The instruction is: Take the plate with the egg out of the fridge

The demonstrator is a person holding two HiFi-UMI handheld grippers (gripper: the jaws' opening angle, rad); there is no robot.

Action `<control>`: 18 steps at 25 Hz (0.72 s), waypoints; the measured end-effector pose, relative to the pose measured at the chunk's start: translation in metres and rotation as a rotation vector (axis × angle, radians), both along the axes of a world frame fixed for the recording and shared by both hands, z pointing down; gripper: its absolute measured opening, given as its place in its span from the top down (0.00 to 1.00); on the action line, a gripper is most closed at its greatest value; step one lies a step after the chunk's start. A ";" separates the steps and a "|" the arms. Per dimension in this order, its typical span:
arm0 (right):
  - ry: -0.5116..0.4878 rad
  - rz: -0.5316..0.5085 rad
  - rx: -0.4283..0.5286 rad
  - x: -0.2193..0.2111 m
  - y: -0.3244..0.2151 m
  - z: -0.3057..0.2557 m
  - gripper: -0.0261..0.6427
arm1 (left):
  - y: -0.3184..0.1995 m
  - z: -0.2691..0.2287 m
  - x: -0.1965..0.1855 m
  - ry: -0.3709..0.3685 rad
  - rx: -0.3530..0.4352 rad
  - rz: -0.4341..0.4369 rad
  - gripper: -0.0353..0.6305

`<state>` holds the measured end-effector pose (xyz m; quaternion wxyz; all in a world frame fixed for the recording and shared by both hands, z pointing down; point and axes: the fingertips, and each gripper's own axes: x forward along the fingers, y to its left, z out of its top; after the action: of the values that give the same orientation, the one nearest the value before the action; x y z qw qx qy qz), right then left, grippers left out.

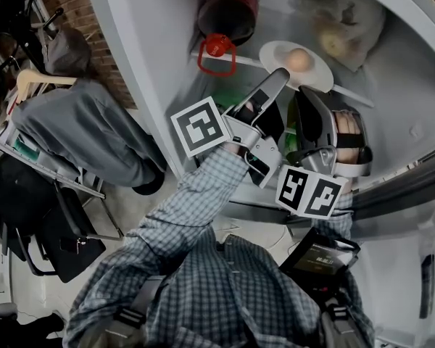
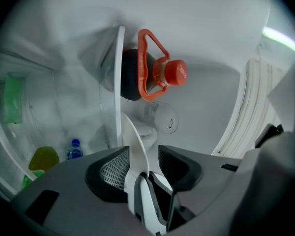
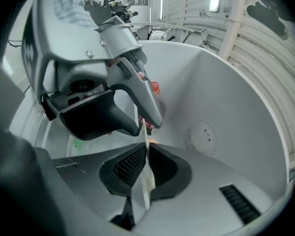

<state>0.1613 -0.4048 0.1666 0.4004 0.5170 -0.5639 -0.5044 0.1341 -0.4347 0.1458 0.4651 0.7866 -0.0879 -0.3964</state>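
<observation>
A white plate point(image 1: 278, 52) with a brown egg point(image 1: 299, 59) rests on a fridge shelf. My left gripper point(image 1: 278, 80) reaches to the plate's near left rim. In the left gripper view the plate point(image 2: 132, 140) runs edge-on between the jaws of the left gripper point(image 2: 140, 163), which stand open with a gap on the right side. My right gripper point(image 1: 309, 97) meets the plate's near edge. In the right gripper view the right gripper point(image 3: 146, 163) is shut on the thin plate rim point(image 3: 148, 180), and the left gripper point(image 3: 103, 82) looms just above it.
A dark bottle point(image 1: 228, 13) with a red cap and handle point(image 2: 157, 73) stands on the same glass shelf point(image 2: 120, 82), left of the plate. A plastic bag of food point(image 1: 348, 24) lies to the right. A small blue-capped bottle point(image 2: 74, 149) sits lower down. Hung clothes point(image 1: 72, 129) stand left of the fridge.
</observation>
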 end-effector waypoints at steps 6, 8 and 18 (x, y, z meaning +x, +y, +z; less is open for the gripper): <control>0.019 0.001 0.004 -0.001 0.004 0.002 0.92 | -0.003 0.002 0.001 0.062 -0.074 0.040 0.70; 0.026 0.000 0.006 0.000 0.005 0.002 0.92 | -0.005 0.003 0.000 0.084 -0.099 0.049 0.70; 0.041 0.001 0.022 -0.001 0.011 0.003 0.92 | -0.007 0.013 -0.002 0.089 -0.178 0.053 0.78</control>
<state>0.1602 -0.3943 0.1694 0.4063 0.5115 -0.5497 -0.5208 0.1326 -0.4418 0.1585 0.5472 0.7258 -0.0812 -0.4089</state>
